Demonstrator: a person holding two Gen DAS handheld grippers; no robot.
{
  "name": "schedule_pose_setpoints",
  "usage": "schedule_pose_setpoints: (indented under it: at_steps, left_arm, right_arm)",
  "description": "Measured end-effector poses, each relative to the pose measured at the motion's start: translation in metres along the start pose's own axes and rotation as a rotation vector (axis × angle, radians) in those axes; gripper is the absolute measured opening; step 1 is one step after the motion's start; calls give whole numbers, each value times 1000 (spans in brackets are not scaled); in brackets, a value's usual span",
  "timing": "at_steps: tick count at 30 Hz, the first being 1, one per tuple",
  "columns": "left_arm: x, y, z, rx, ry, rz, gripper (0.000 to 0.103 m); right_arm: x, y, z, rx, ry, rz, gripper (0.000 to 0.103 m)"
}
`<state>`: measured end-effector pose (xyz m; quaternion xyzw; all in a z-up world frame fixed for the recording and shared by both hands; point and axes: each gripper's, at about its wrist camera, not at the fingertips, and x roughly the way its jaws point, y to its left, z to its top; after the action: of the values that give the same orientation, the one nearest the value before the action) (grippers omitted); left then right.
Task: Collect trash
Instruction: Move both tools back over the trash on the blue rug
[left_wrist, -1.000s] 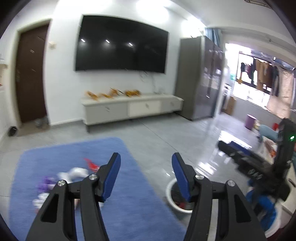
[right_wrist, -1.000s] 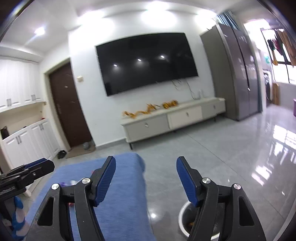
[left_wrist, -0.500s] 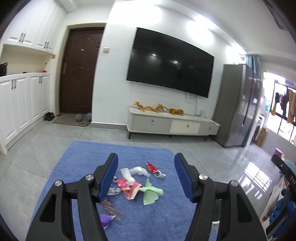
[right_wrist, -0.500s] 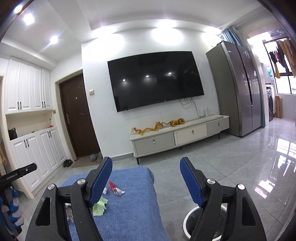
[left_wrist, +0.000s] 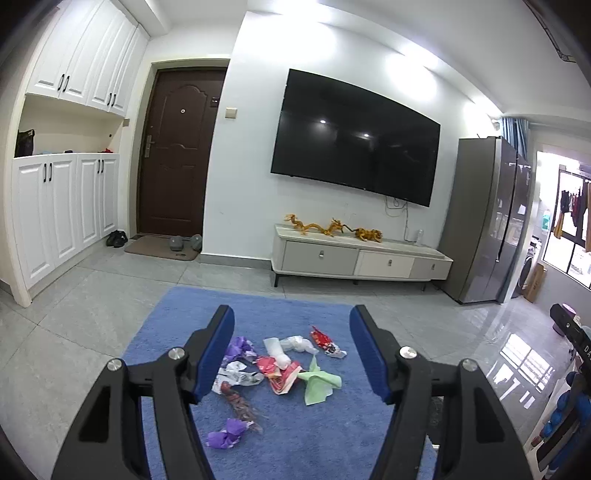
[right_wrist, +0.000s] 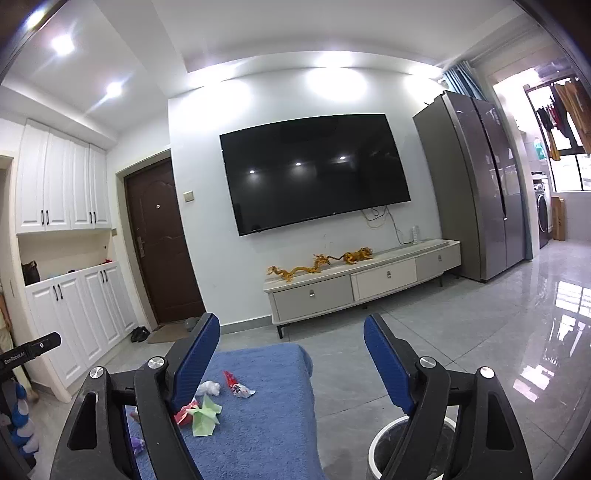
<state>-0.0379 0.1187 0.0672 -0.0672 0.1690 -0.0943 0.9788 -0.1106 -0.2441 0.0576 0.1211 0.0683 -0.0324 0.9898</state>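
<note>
Both tools are hanging spread and empty, the left tool (left_wrist: 291, 350) and the right tool (right_wrist: 291, 354). The trash (left_wrist: 277, 365) is lying on the blue rug (left_wrist: 314, 435) just beyond the left tool, far left of the right one.

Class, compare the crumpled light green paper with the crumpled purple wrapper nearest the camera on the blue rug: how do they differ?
The crumpled light green paper lies partly unfolded in flat sheets; the crumpled purple wrapper is bunched tight. The green one sits at the pile's right edge against the red wrappers; the purple one lies apart, nearer the camera. Both rest on the blue rug.
</note>
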Motion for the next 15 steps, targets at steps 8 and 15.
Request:
schedule_pose_setpoints:
  at_steps: [8,15]
  left_arm:
    - [5,18,-6,-38,21,33,65]
    - [14,21,-12,-34,48,48,65]
  right_arm:
    - [6,11,-3,-18,22,28,81]
    - [9,10,-3,-10,33,21,83]
